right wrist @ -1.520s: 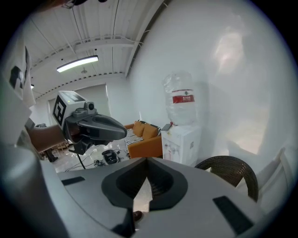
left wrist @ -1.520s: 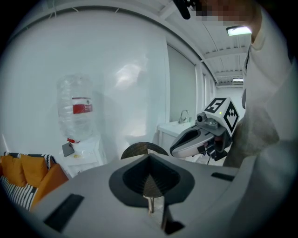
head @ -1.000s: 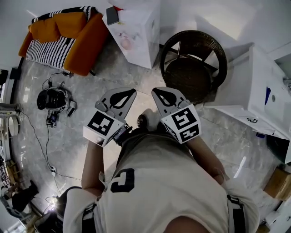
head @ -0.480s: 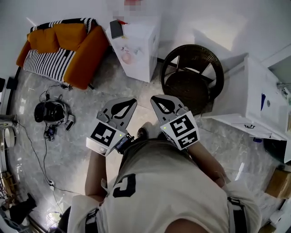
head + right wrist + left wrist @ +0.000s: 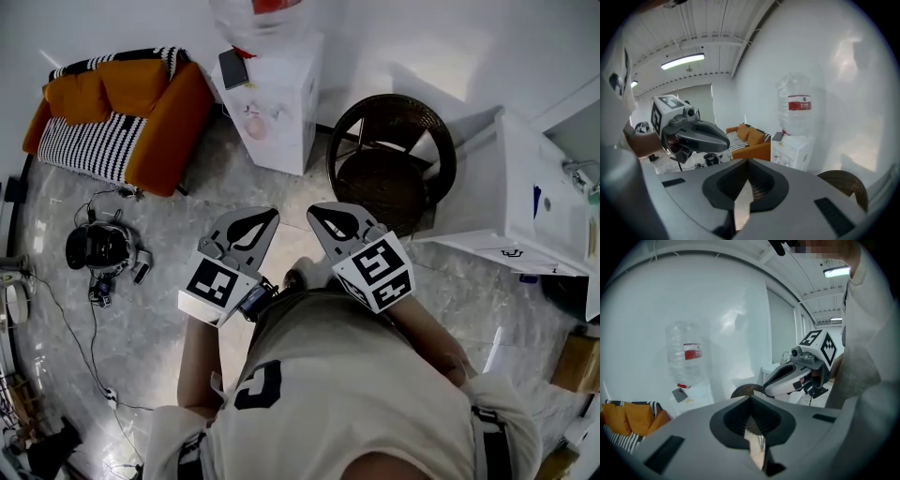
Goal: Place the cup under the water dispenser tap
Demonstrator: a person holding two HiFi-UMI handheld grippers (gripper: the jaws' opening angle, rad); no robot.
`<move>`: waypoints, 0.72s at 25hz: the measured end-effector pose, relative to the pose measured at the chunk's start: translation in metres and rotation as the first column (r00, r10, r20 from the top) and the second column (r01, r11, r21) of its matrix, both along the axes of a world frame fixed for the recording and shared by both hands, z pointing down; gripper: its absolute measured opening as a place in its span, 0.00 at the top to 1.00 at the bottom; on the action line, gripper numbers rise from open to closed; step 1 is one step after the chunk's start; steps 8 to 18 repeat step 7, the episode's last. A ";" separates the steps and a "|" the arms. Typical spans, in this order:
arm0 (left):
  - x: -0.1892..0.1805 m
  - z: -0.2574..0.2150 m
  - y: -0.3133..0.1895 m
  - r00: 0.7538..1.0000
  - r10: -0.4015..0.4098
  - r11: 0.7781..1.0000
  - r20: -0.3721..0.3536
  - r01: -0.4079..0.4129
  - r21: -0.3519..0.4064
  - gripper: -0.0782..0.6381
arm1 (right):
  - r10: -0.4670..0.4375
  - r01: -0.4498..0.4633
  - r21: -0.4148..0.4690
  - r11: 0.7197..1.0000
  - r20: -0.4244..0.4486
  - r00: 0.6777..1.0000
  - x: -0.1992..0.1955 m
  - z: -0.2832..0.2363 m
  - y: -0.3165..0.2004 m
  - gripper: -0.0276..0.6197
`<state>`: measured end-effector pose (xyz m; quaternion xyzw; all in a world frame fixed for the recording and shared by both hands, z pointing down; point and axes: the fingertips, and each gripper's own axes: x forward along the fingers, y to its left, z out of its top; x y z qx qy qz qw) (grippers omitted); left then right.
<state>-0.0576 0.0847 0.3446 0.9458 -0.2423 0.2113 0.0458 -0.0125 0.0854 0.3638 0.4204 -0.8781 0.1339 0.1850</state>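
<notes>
Jaws of left gripper and right gripper clenched on nothing, well short of the white bottle-topped water dispenser. No cup shows clearly; a pale pink round shape on the dispenser's front may be it. Confirm that before you commit either gripper.

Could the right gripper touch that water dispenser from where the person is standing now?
Probably not yet. The right gripper hangs shut over the floor, well short of the water dispenser. Nothing stands between them, though; the wicker chair sits off to one side, so stepping forward should do it.
</notes>
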 end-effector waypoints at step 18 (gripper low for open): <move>-0.035 -0.003 -0.013 0.999 -0.024 1.000 -0.037 0.023 -0.018 0.81 | 0.003 -0.003 -0.008 1.000 -0.013 1.000 -0.028 -0.002 -0.014 0.92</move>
